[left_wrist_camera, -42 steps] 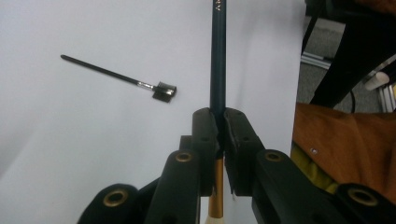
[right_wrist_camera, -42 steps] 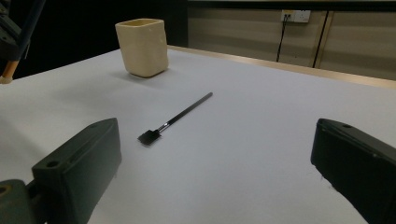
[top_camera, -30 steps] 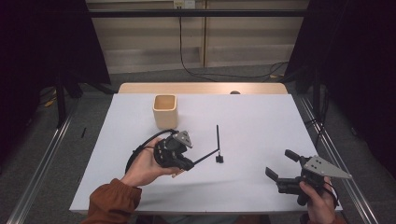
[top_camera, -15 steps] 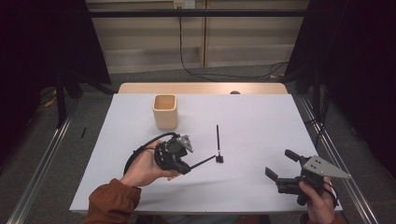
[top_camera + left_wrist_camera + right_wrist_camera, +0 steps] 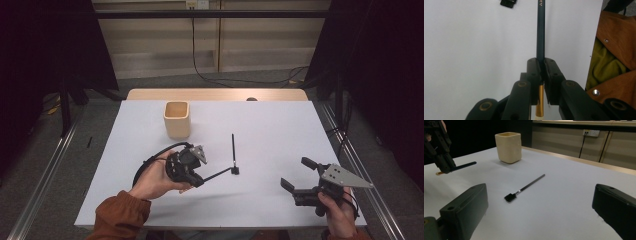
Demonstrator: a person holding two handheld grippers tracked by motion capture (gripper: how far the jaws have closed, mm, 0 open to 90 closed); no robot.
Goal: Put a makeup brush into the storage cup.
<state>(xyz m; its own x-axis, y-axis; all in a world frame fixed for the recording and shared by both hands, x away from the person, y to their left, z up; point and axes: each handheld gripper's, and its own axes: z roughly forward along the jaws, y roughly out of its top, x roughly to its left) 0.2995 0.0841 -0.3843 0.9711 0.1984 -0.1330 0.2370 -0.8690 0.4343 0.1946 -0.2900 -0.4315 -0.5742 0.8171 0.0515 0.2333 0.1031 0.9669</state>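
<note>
My left gripper [image 5: 199, 180] is shut on a dark teal brush [image 5: 217, 175] near its gold ferrule [image 5: 539, 105]. The handle [image 5: 540, 30] sticks out level past the jaws. Its free end comes close to the black head of a second, thin black brush [image 5: 233, 150] that lies flat mid-table. In the left gripper view that head [image 5: 509, 2] is at the top edge. A beige square cup [image 5: 177, 119] stands upright farther back. My right gripper [image 5: 299, 174] hovers open and empty at the near right, with the lying brush [image 5: 529, 185] and the cup [image 5: 508, 144] beyond it.
The white tabletop [image 5: 280, 125] ends in a wooden strip at the far edge. Metal rails run along both sides on the floor. A brown sleeve [image 5: 120, 215] rests over the near left edge. Cables trail on the floor behind the table.
The left hand has turned slightly, and the held brush's free end has swung closer to the lying brush's head. The right gripper has stayed still.
</note>
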